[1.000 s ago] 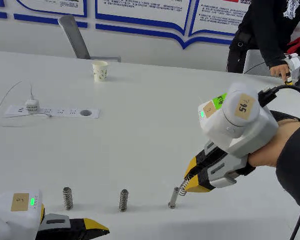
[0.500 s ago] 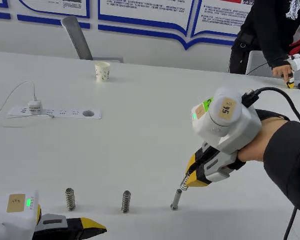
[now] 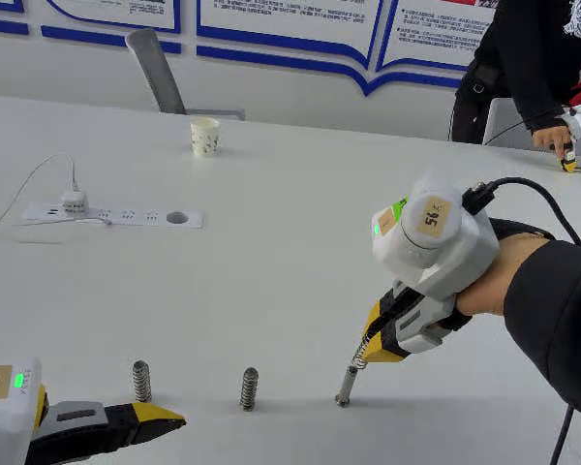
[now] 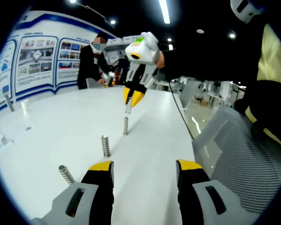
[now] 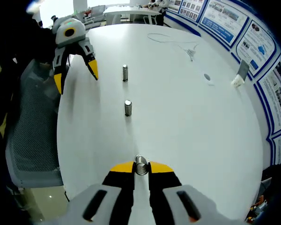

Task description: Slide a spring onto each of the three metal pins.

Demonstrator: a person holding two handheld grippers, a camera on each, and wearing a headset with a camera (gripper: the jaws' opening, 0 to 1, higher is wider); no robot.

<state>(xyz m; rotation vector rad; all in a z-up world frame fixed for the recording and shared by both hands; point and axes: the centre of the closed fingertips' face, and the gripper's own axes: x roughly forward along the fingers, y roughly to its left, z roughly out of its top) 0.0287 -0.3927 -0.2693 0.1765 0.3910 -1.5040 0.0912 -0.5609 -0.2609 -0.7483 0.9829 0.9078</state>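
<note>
Three metal pins stand in a row near the table's front edge. The left pin (image 3: 141,381) and the middle pin (image 3: 249,387) each carry a spring. The right pin (image 3: 346,386) is bare. My right gripper (image 3: 368,355) is shut on a small spring (image 3: 359,355), whose lower end hangs just above and right of the bare pin's top. In the right gripper view the spring (image 5: 140,166) sits between the yellow tips. The left gripper view shows that spring (image 4: 128,108) over the bare pin (image 4: 125,125). My left gripper (image 4: 145,165) is open and holds nothing, low at the front left (image 3: 165,418).
A paper cup (image 3: 204,136) stands far back on the white table. A power strip (image 3: 116,216) with a plugged cable lies at the mid left. A chair back (image 3: 160,73) leans at the far edge. A person in black (image 3: 533,68) stands at the back right.
My right gripper has tipped a little more upright, with the spring still at the bare pin's top. The left gripper sits slightly lower and further left in the head view, which has shifted.
</note>
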